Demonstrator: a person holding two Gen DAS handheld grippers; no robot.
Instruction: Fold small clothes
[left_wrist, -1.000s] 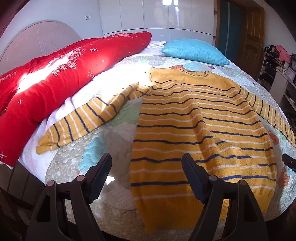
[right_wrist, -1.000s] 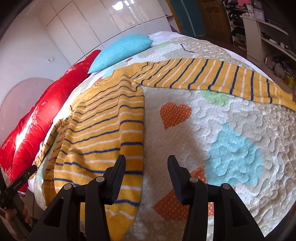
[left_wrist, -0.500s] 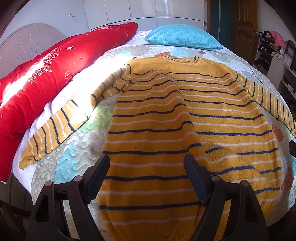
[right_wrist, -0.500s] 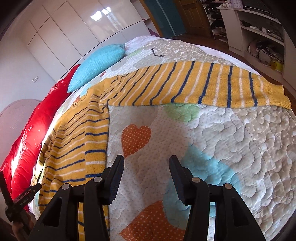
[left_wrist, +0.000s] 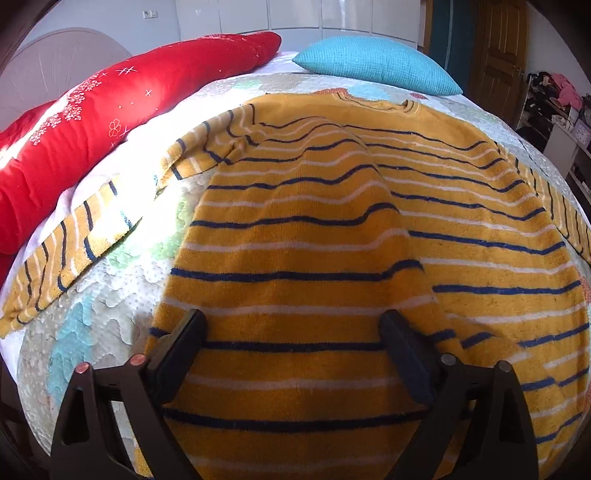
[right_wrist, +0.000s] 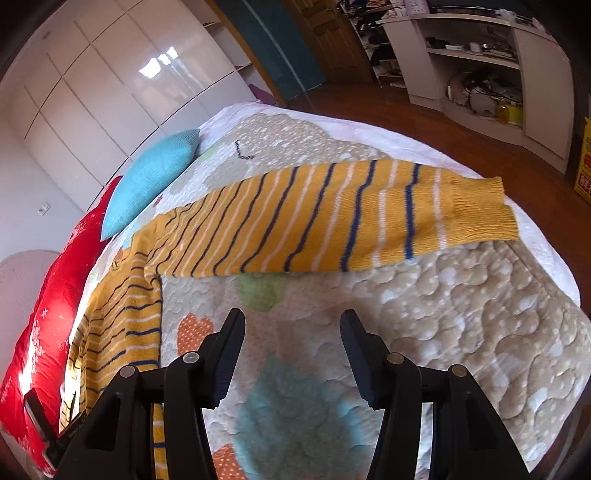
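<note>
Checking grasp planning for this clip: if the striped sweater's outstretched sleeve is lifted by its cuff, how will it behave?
The sleeve will probably hang limp: it lies flat, following the quilt. The ribbed cuff looks thicker, likely giving better grip. The knit looks fuzzy, so it will probably drag on the quilt rather than slide.

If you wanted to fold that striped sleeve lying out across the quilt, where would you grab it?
Probably at the ribbed cuff, the free end of the sleeve. It lies flat and straight on the quilt, so the right gripper, jaws open, could come from the near long edge and pinch the cuff's thick edge, then carry it back over the sweater's body.
</note>
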